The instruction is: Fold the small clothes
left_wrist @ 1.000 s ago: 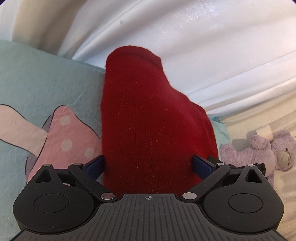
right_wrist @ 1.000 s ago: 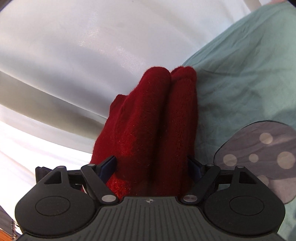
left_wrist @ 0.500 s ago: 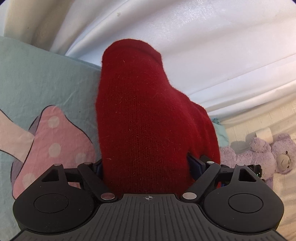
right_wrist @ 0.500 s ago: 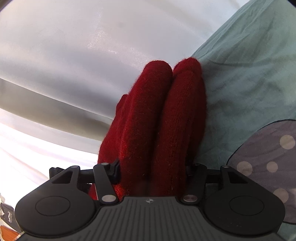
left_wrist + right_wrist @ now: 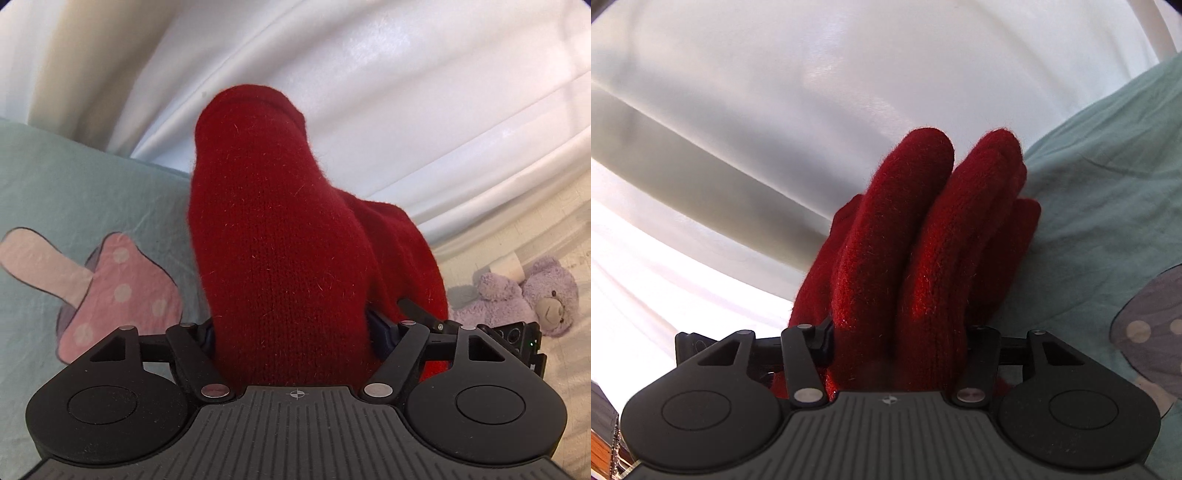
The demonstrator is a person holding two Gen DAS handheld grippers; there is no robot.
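Observation:
A red knit garment point(image 5: 280, 229) fills the middle of the left wrist view, bunched and standing up between the jaws. My left gripper point(image 5: 291, 328) is closing, and its blue pads point(image 5: 376, 328) press the knit from both sides. In the right wrist view the same red garment point(image 5: 923, 229) shows as finger-like folds, its end over the edge of the mint sheet. My right gripper point(image 5: 899, 339) is also closing, with the fabric squeezed between its jaws. Both sets of fingertips are mostly hidden by the cloth.
A mint-green sheet point(image 5: 74, 206) with a pink mushroom print point(image 5: 122, 291) lies to the left. White curtains point(image 5: 369, 92) hang behind. A purple teddy bear point(image 5: 535, 295) and a white roll point(image 5: 506, 262) lie at the right. The right view shows a grey mushroom print point(image 5: 1152, 325).
Both pairs of jaws have narrowed from wide open onto the red knit. Both hands have risen a little with it, and the fabric bunches higher between the fingers.

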